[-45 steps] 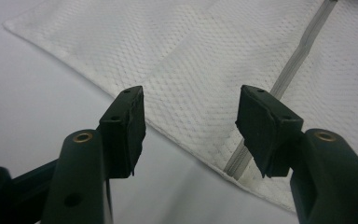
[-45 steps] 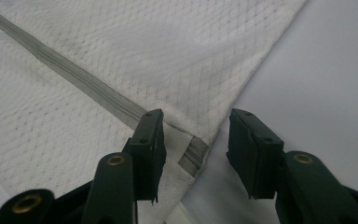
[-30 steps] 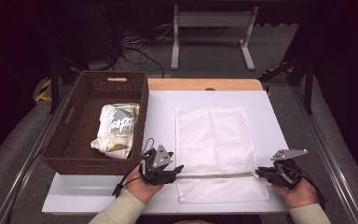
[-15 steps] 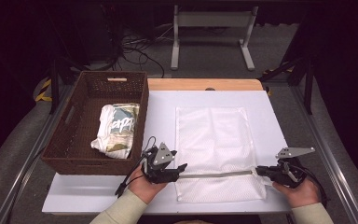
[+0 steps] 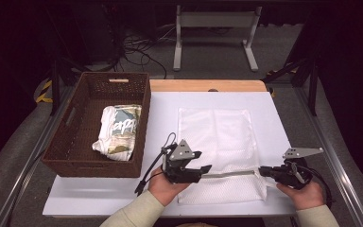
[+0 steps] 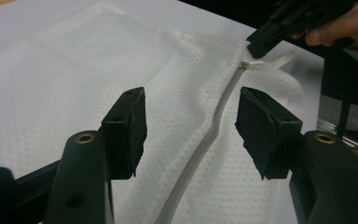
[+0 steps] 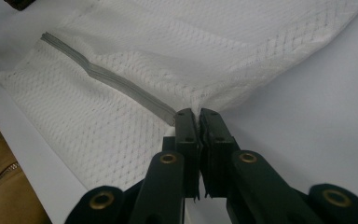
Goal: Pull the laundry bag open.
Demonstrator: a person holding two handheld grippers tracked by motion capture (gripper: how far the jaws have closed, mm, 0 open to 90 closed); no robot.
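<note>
White mesh makes up the laundry bag [image 5: 217, 142] that lies flat on the white table [image 5: 160, 109], to the right of the basket and near the person's edge. Its grey zip [image 5: 229, 173] runs across the end nearest the person, from the left gripper towards the right one. Whether anything is inside the bag I cannot tell; it lies flat.

The brown wicker basket [image 5: 75, 142] stands at the left edge of the table, partly over its side. In it lies a folded piece of clothing [image 5: 118, 130], white with teal and pale print, pressed towards the basket's right wall and near corner.

The right gripper [image 5: 264, 171] sits at the bag's right near corner, its jaws pressed together on the mesh just at the end of the zip; the right gripper view shows the fabric pinched between the two black pads [image 7: 186, 135], with the cloth pulled into a small peak there.

The left gripper [image 5: 207, 169] is at the left part of the zip. Its jaws stand apart, one on each side of the zip, and the pads [image 6: 130, 126] touch neither the zip nor the mesh in the left gripper view.
</note>
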